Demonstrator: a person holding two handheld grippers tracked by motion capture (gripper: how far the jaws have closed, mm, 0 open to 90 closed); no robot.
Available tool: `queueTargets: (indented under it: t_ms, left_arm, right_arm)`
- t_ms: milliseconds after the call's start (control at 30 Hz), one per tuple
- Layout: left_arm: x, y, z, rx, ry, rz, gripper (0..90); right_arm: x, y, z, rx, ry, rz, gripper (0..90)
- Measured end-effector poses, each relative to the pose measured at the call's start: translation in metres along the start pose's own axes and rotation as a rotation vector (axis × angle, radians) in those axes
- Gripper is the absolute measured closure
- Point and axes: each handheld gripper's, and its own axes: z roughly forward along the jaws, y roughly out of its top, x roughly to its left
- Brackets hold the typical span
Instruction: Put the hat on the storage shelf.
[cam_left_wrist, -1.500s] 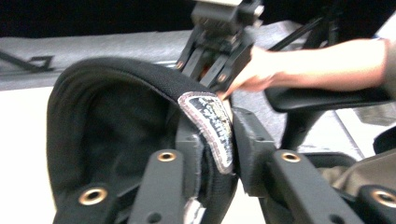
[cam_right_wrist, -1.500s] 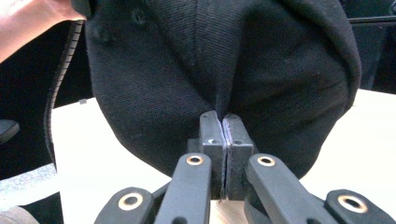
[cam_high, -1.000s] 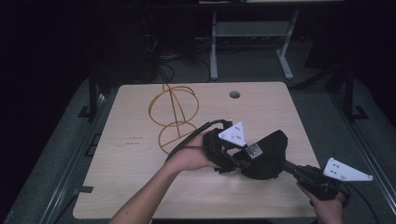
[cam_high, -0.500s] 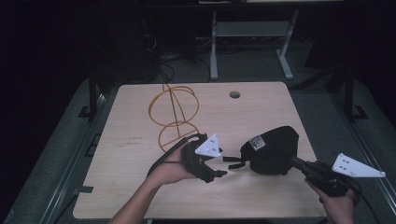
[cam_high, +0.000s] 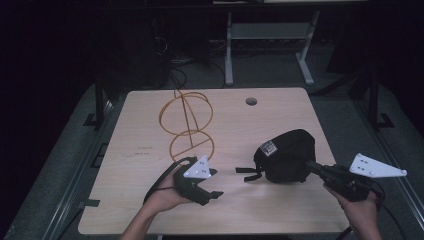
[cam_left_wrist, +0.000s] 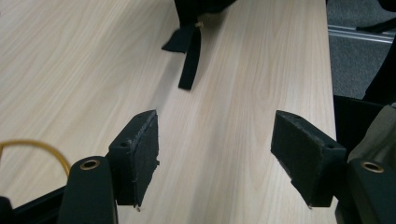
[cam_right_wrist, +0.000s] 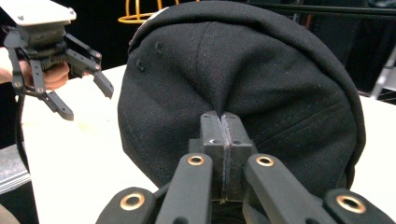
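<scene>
Black cap (cam_high: 290, 155) on table (cam_high: 150, 135) right half, right gripper (cam_right_wrist: 222, 135) jaws pinched shut on cap fabric, left gripper (cam_high: 212, 186) jaws just opened wide, empty, near cap strap (cam_left_wrist: 187, 56), wire stand (cam_high: 187, 122) behind.

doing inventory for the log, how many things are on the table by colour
black: 1, the cap
yellow: 1, the wire stand
total: 2 on the table
</scene>
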Motion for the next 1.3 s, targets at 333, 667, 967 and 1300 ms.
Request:
queueTargets:
  t_ms: [333, 667, 967, 1300]
  left_arm:
    - [-0.002, -0.029, -0.009, -0.031, 0.112, -0.019, 31.9]
    - [-0.006, -0.043, -0.012, -0.028, 0.128, -0.023, 28.2]
    - [-0.007, -0.047, -0.008, -0.014, 0.122, -0.028, 28.4]
    - [-0.003, -0.05, -0.012, -0.028, 0.131, -0.043, 27.6]
  right_arm:
    - [-0.003, 0.034, 0.019, 0.018, 0.026, -0.032, 89.8]
    - [0.002, 0.063, 0.03, 0.038, 0.041, -0.066, 89.8]
    - [0.009, 0.097, 0.042, 0.038, 0.063, -0.111, 89.8]
    - [0.02, 0.132, 0.063, 0.053, 0.1, -0.154, 89.8]
